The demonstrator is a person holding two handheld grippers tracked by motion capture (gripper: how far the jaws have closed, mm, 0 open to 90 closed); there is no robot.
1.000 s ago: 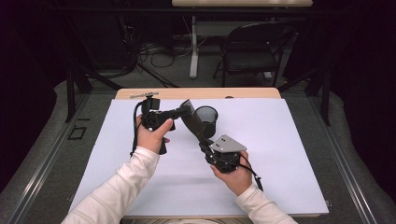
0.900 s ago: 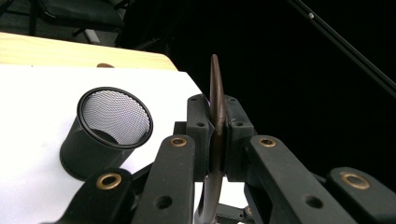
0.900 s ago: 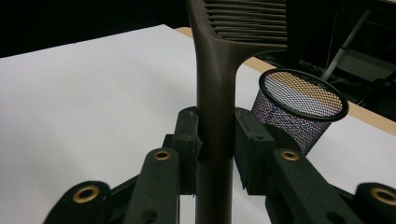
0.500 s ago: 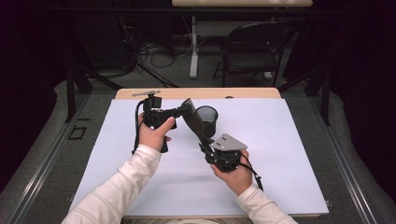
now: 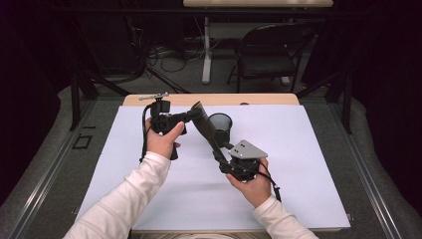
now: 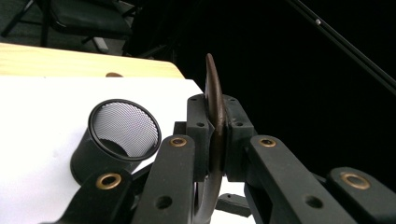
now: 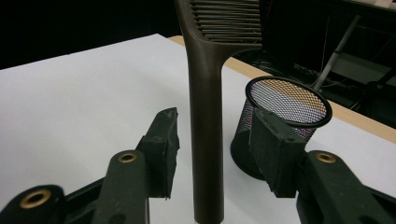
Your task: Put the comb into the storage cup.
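With the left gripper (image 6: 215,140) pinching the comb (image 7: 205,116), the right gripper's (image 7: 215,140) just-spread jaws should probably back straight off its handle.

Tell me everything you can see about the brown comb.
The comb is dark brown and looks like matte plastic, with a long flat handle and fine close teeth at the far end. It is held off the table, beside the mesh cup. The left gripper is shut on its toothed end; the right gripper has just been opening, its fingers apart from the handle between them.
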